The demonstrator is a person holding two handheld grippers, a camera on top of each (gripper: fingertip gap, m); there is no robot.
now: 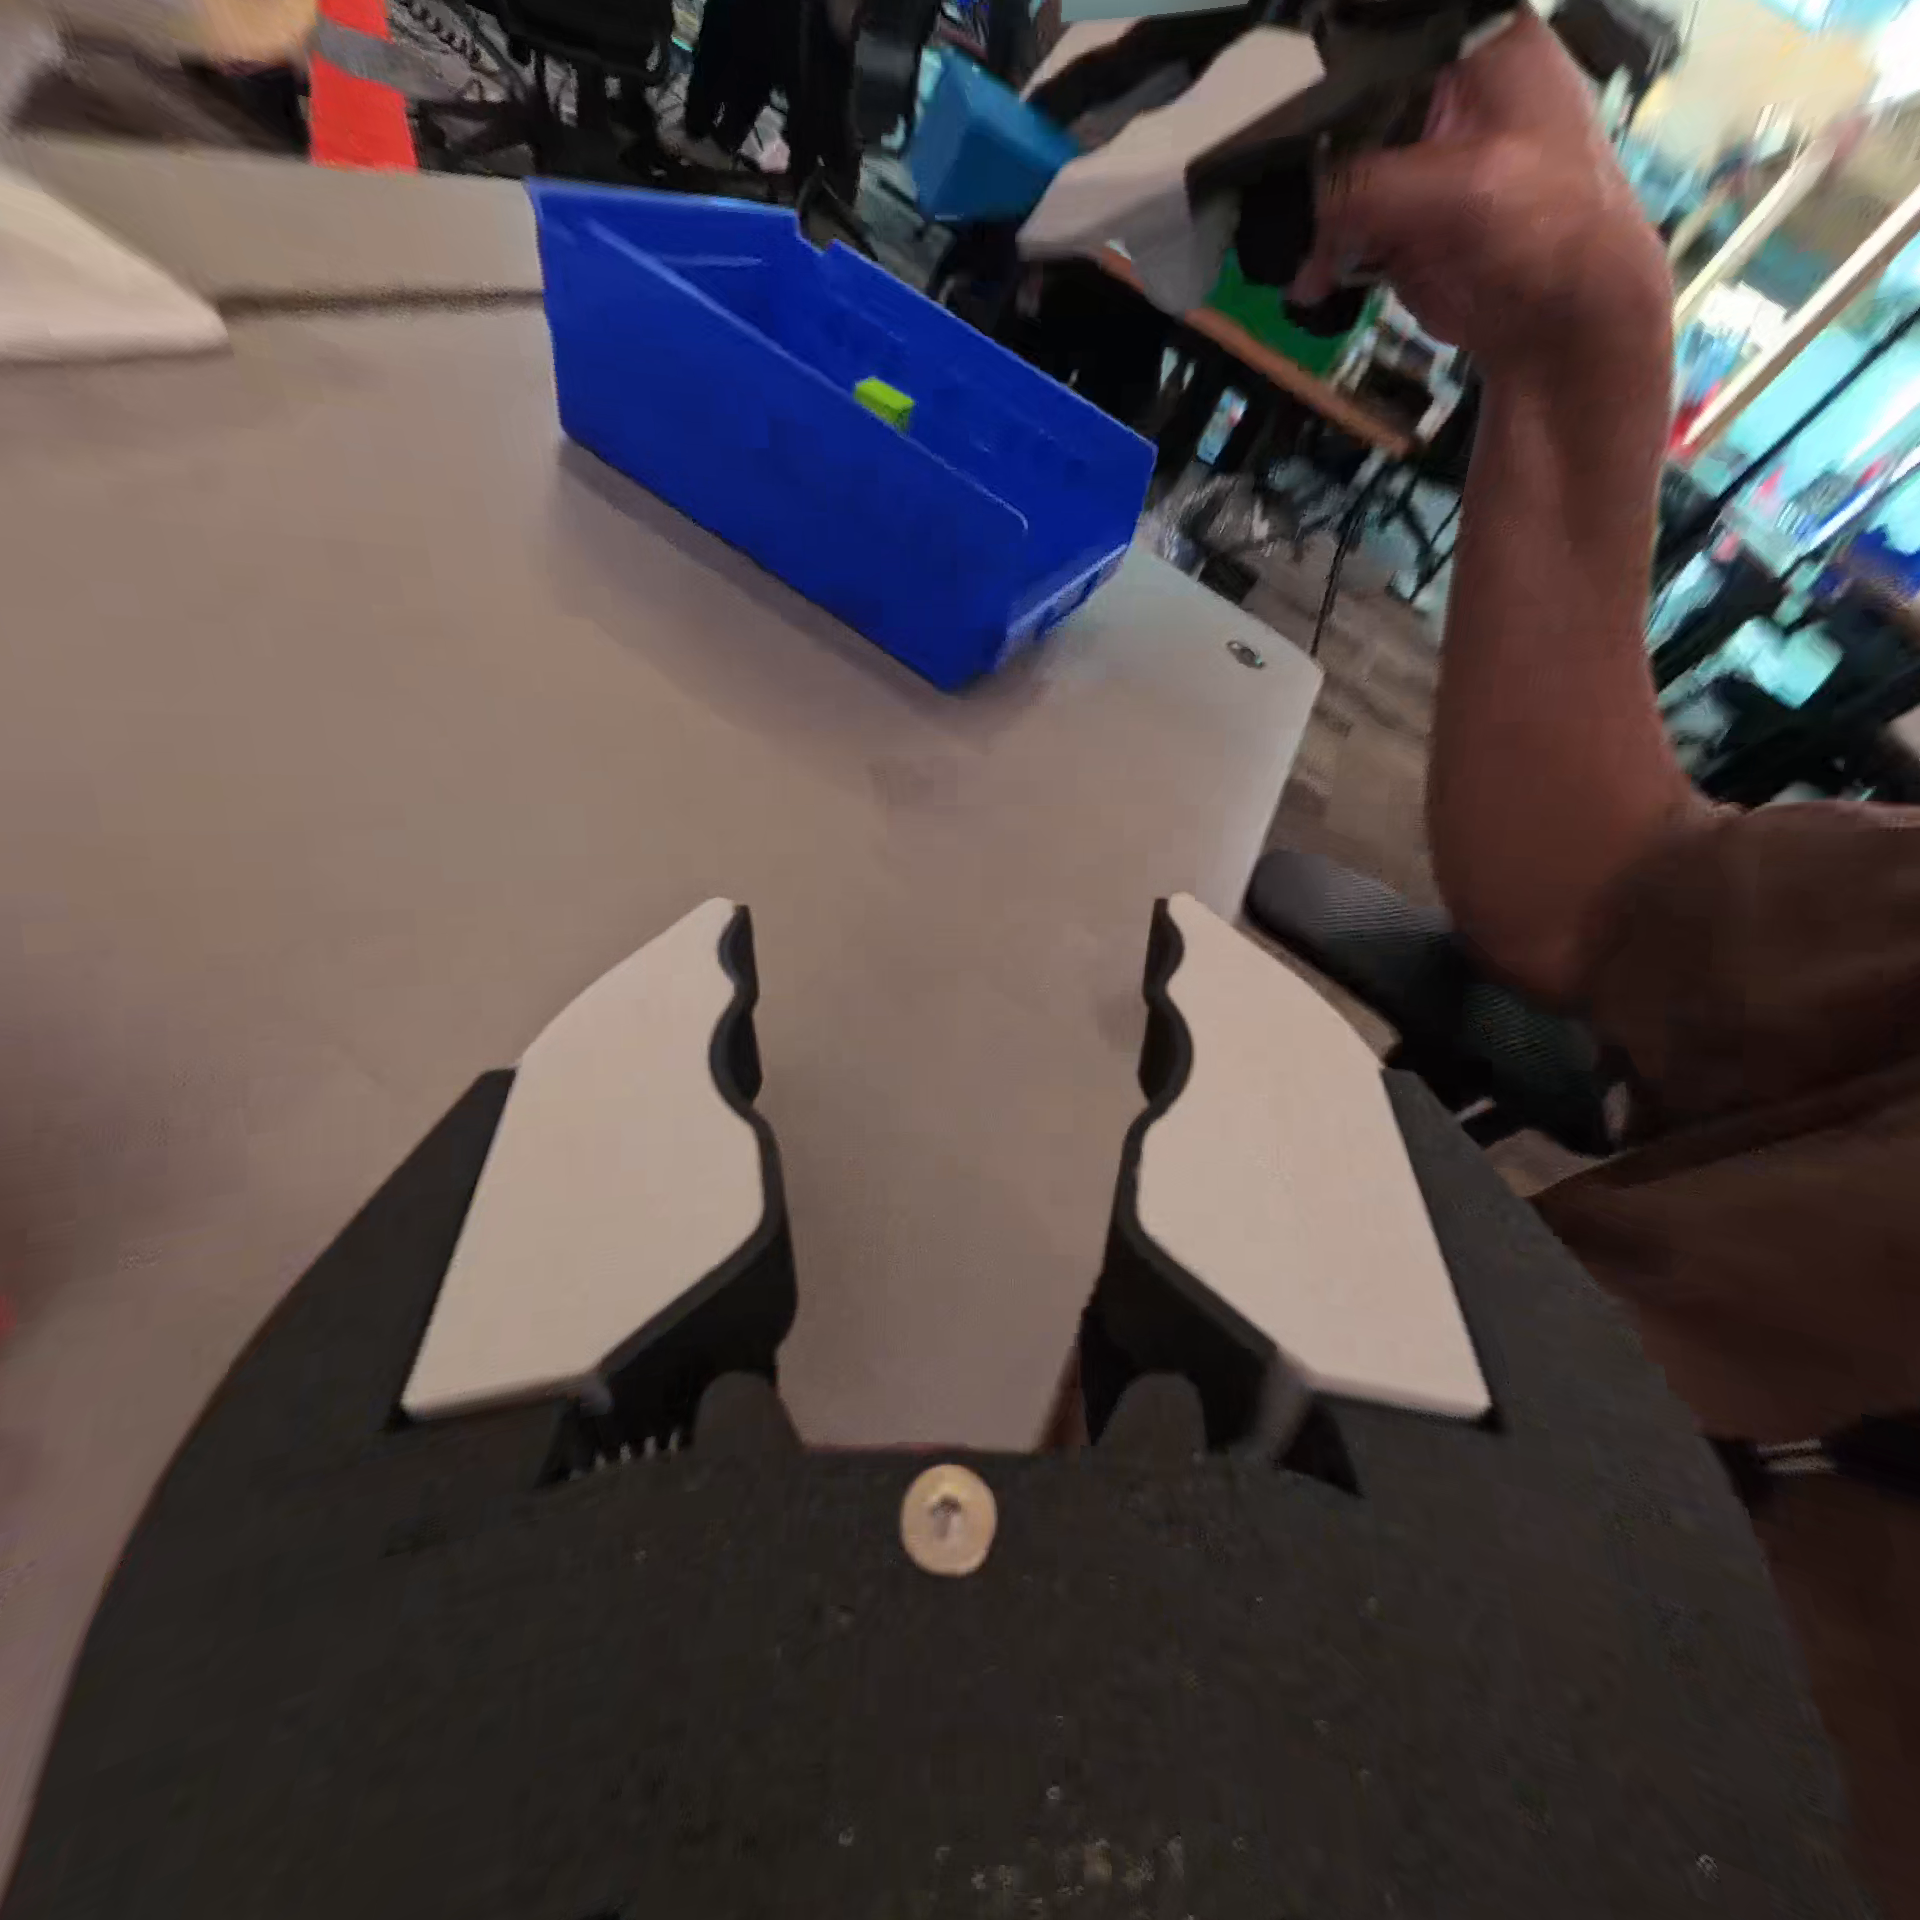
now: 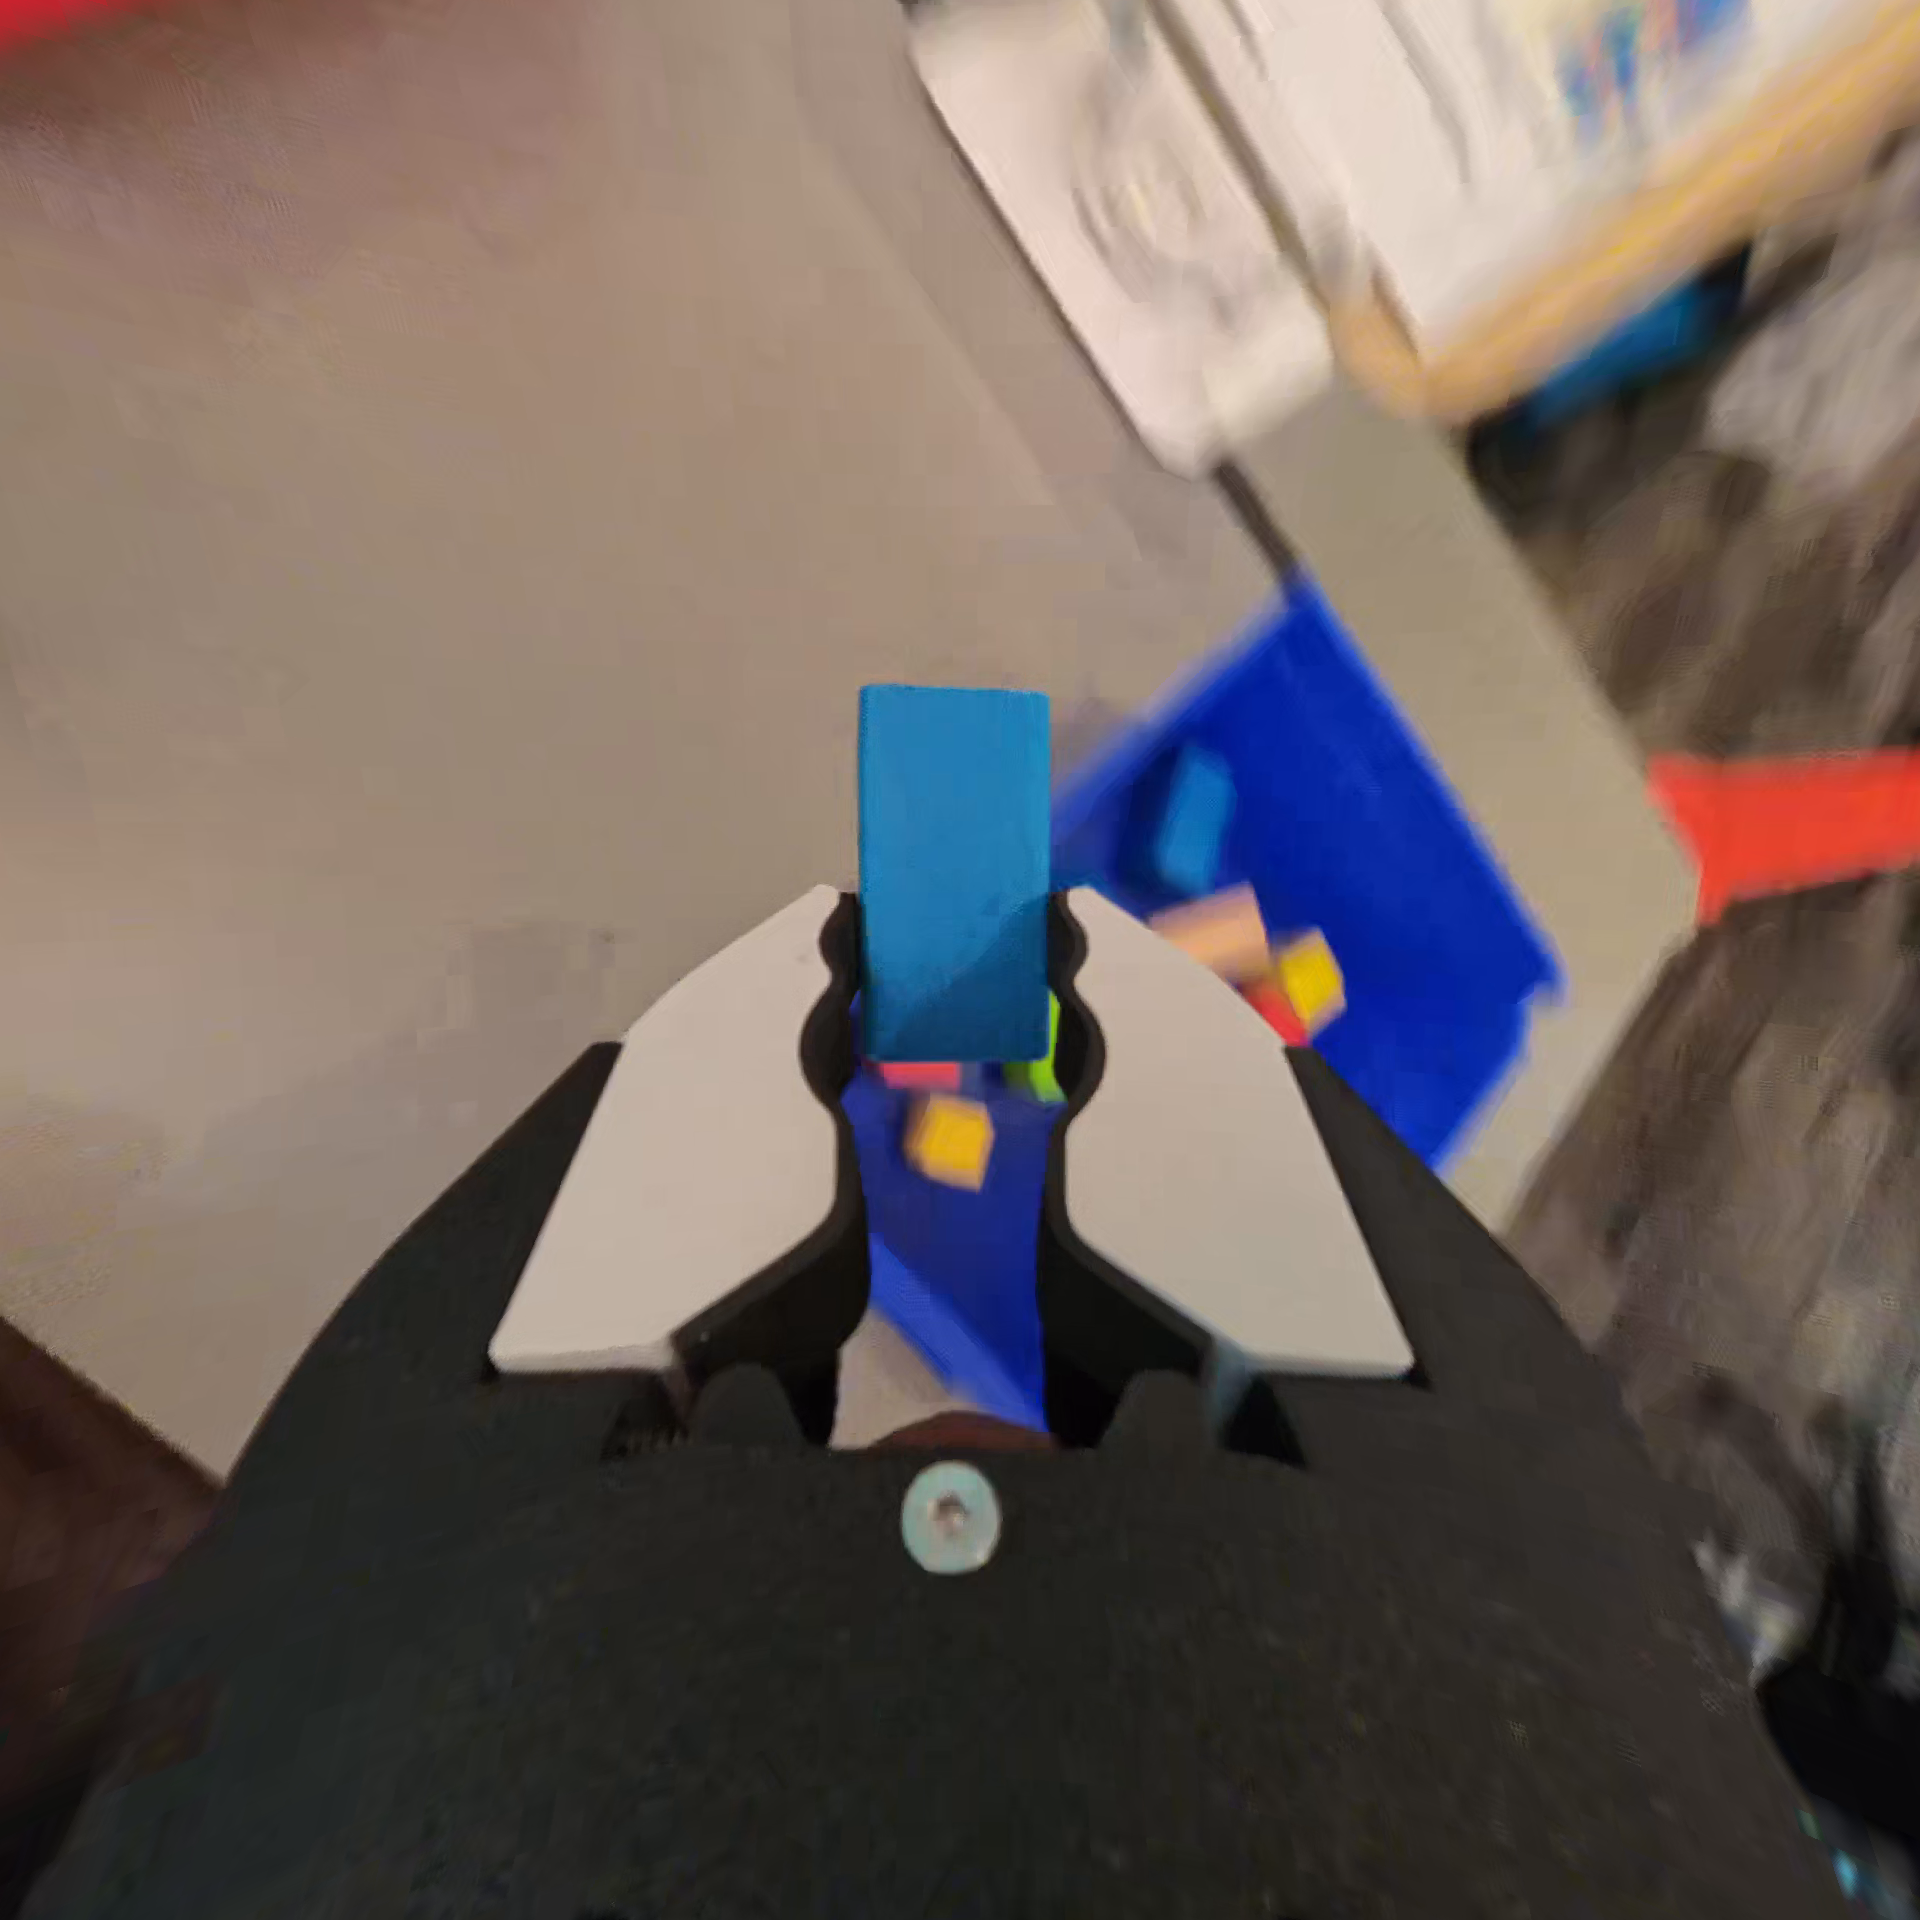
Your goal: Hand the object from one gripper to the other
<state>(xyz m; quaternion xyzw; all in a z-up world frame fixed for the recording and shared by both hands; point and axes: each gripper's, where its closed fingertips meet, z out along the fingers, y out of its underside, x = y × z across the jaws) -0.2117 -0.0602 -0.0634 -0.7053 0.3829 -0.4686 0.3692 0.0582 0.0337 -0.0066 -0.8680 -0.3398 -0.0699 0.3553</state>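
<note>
Blocks (image 2: 945,1141) loose in blue bin (image 2: 1382,831); right gripper (image 2: 952,961) jaws clenched on blue block (image 2: 951,862), left gripper (image 1: 948,961) jaws spread, empty.

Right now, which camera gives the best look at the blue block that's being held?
The right wrist view. There the blue block stands sharp and centred, clamped between the right gripper fingertips above the blue bin. The left wrist view shows nothing clear of it: the raised right gripper is blurred, and no block can be made out.
</note>
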